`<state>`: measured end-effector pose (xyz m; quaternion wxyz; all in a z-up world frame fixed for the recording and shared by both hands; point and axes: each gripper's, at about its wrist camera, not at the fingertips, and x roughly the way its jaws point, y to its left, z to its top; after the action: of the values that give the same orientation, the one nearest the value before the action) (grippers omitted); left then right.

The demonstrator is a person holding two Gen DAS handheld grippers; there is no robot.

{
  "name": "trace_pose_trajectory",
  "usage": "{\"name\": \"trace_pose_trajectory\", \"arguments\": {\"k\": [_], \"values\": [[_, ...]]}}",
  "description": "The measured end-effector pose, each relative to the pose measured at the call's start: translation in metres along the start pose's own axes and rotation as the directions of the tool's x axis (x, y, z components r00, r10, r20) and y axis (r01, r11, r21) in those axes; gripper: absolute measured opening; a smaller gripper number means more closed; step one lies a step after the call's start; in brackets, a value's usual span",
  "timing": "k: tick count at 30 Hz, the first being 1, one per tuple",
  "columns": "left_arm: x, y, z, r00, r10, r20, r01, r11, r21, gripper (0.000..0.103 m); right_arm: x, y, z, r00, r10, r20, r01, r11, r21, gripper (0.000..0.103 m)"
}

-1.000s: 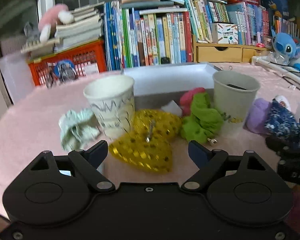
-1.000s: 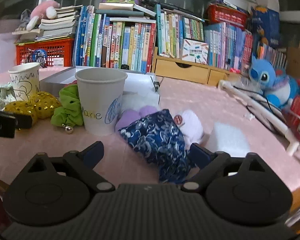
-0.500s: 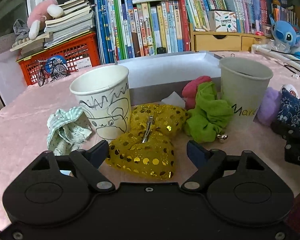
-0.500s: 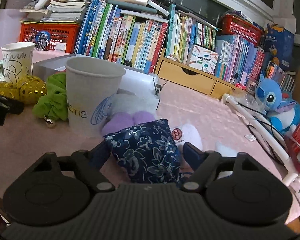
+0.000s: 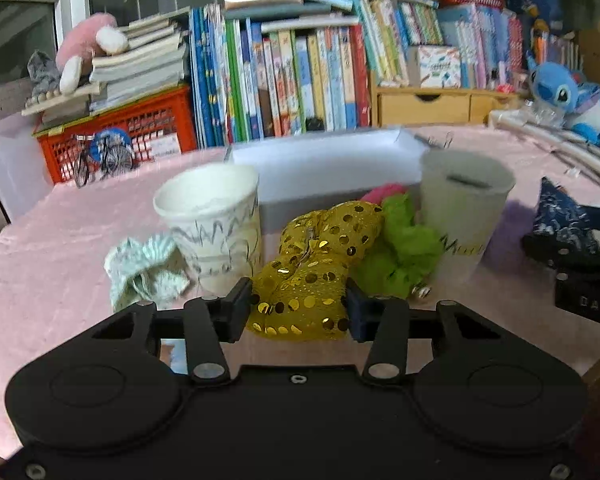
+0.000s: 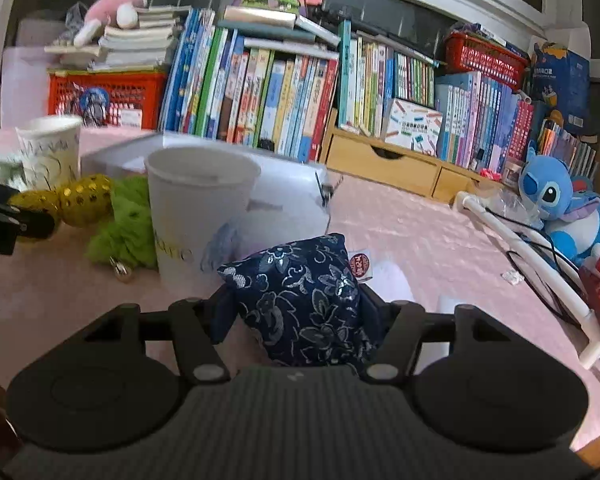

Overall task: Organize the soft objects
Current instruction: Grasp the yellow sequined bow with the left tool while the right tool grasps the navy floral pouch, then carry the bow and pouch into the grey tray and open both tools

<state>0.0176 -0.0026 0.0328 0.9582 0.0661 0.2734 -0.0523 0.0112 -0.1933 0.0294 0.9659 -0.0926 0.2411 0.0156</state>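
Two grippers work over a pink cloth (image 5: pixel 60 264). The left gripper (image 5: pixel 298 306) has just been closing, and its pads now press both sides of the one gold bow (image 5: pixel 312 264), which lies on the cloth between the two cups. The right gripper (image 6: pixel 300 312) has just been closing too and now clamps the one blue pouch (image 6: pixel 308 300), just in front of the right cup (image 6: pixel 196 216).

Two paper cups stand upright: the left cup (image 5: pixel 216 220), with scribbled drawings, and the right cup with lettering. One white tray (image 5: pixel 328 164) sits behind them.

Other soft things on the cloth: one green scrunchie (image 5: pixel 404 248) touching the right cup, one pink piece (image 5: pixel 382 192) behind it, one pale checked scrunchie (image 5: pixel 144 268) just beside the left cup, and one purple item (image 5: pixel 508 232), blurred, next to the right cup.
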Motion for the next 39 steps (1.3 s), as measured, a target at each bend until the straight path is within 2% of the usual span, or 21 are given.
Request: {"name": "trace_pose_trajectory", "arguments": {"k": [9,13,20,23,28,31,34,36,39], "values": [[-0.032,0.009,0.036,0.992,-0.081,0.092,0.086,0.995,-0.052,0.044,-0.005,-0.027,0.027,0.996,0.075,0.048,-0.082,0.984,0.160,0.064],[-0.028,0.016,0.060,0.989,-0.123,0.084,0.129,0.989,-0.076,0.044,0.000,-0.043,0.040,0.991,0.114,0.063,-0.126,0.964,0.235,0.064],[-0.005,0.021,0.098,0.986,-0.155,0.066,0.161,0.982,-0.103,0.044,0.014,-0.066,0.068,0.983,0.161,0.091,-0.182,0.927,0.329,0.063],[0.007,0.024,0.117,0.984,-0.168,0.053,0.174,0.976,-0.130,0.044,0.028,-0.077,0.081,0.977,0.200,0.080,-0.215,0.898,0.384,0.063],[0.040,0.027,0.145,0.979,-0.204,-0.009,0.199,0.962,-0.190,0.044,0.064,-0.095,0.100,0.957,0.288,0.041,-0.268,0.821,0.503,0.063],[0.062,0.029,0.158,0.972,-0.230,-0.052,0.213,0.951,-0.225,0.044,0.091,-0.106,0.107,0.936,0.353,0.014,-0.294,0.754,0.587,0.063],[0.085,0.029,0.169,0.963,-0.257,-0.085,0.227,0.937,-0.265,0.044,0.115,-0.111,0.113,0.918,0.398,0.007,-0.311,0.706,0.636,0.063],[0.100,0.029,0.175,0.954,-0.283,-0.103,0.240,0.921,-0.307,0.044,0.129,-0.113,0.115,0.897,0.441,0.020,-0.341,0.664,0.666,0.063],[0.126,0.030,0.182,0.934,-0.332,-0.134,0.258,0.884,-0.389,0.044,0.152,-0.114,0.116,0.855,0.517,0.043,-0.386,0.578,0.719,0.063]]}}
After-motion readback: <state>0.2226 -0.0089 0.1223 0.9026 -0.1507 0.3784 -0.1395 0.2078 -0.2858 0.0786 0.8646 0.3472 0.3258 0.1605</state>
